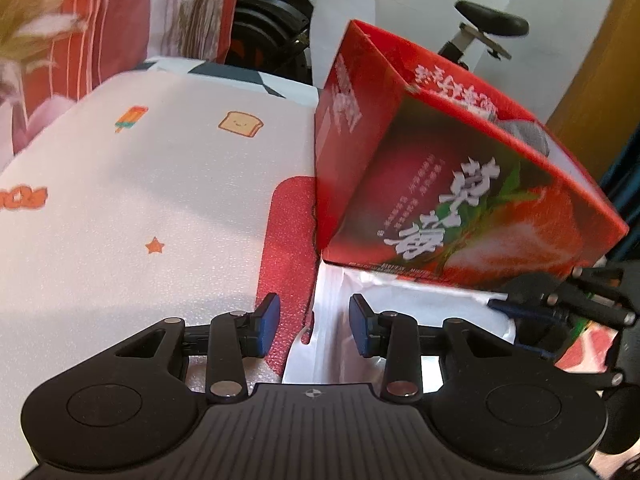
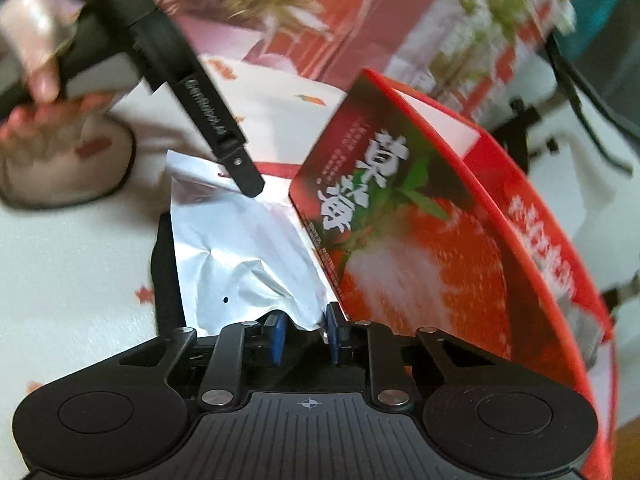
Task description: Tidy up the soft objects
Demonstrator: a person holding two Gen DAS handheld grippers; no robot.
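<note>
A crumpled silver bag (image 2: 240, 240) lies on the white printed sheet, beside a tilted red strawberry box (image 2: 420, 240) whose top is open. My right gripper (image 2: 306, 330) has its blue pads closed on the bag's near crumpled edge, right against the box wall. In the left wrist view the box (image 1: 440, 180) leans over the bag (image 1: 400, 308). My left gripper (image 1: 314, 326) stands open there; the bag's left edge and a red foam sheet (image 1: 288, 240) lie between its pads, untouched. The right gripper (image 1: 524, 320) shows at the bag's far corner. Something grey (image 1: 528, 132) sits inside the box.
The white sheet (image 1: 140, 200) carries toast, popsicle and star prints. Red flowered bedding (image 1: 80, 20) rises behind it. An exercise bike (image 1: 492, 24) and a wooden door (image 1: 592, 80) stand beyond the box. A hand (image 2: 36, 60) holds the left gripper above a round pinkish cushion (image 2: 60, 168).
</note>
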